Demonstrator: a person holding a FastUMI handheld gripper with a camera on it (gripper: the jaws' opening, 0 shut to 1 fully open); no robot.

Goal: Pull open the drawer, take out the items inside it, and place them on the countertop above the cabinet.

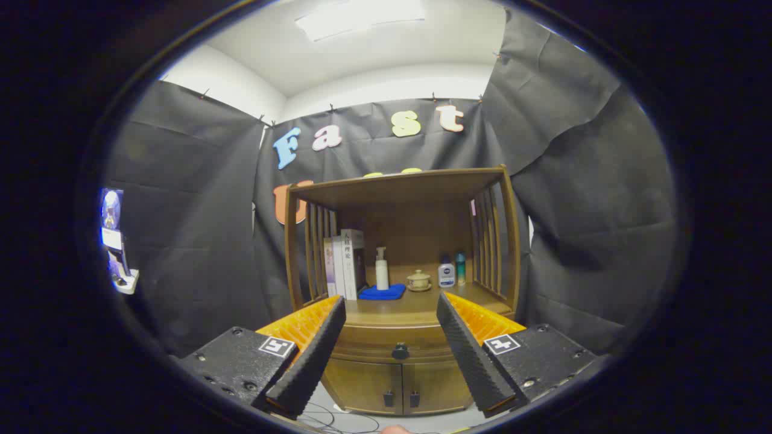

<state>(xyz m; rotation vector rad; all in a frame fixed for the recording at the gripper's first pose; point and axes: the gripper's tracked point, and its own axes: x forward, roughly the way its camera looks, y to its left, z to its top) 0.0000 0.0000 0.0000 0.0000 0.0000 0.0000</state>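
while the hand-held gripper (391, 328) hangs with its fingers spread wide on nothing, the drawer (392, 351) sits closed at lower centre of the frame, its dark knob (400, 350) straight ahead between the fingers, beyond their tips, under the bench (416, 307).

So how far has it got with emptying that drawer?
Nothing looks done yet: the drawer sits flush in the wooden cabinet. In hand: the hand-held gripper is open, fingers spread, lined up with the dark knob beyond them. Left: pulling the drawer open, lifting its contents out and setting them on the countertop.
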